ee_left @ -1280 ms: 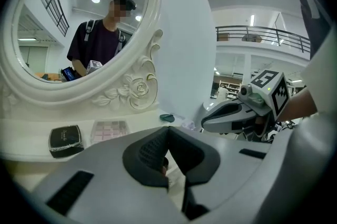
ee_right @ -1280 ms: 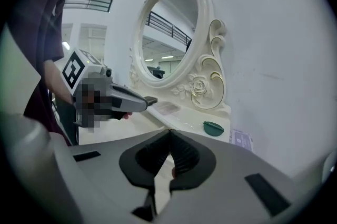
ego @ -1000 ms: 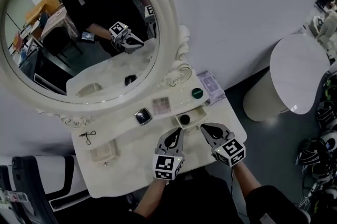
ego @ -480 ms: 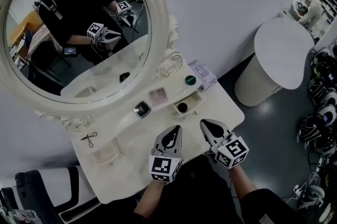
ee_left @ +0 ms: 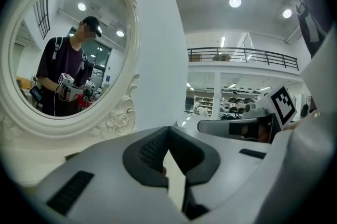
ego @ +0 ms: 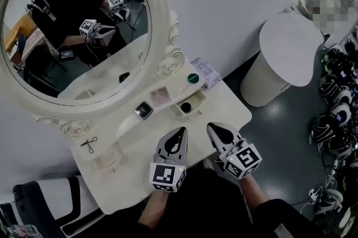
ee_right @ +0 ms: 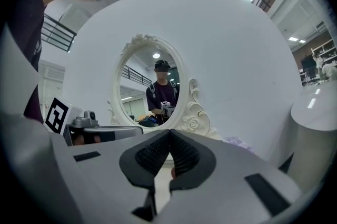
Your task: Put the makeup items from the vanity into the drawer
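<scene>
The open drawer (ego: 196,103) sits toward the back of the desk (ego: 224,113), a black round pot (ego: 185,107) inside it. A green-lidded pot (ego: 193,78) stands at its 12 o'clock, a pink palette (ego: 159,97) at 10 and a dark compact (ego: 144,110) at 9. My left gripper (ego: 180,133) and right gripper (ego: 215,130) hover at its 6 and 5 o'clock. Both have their jaws pressed together, holding nothing.
</scene>
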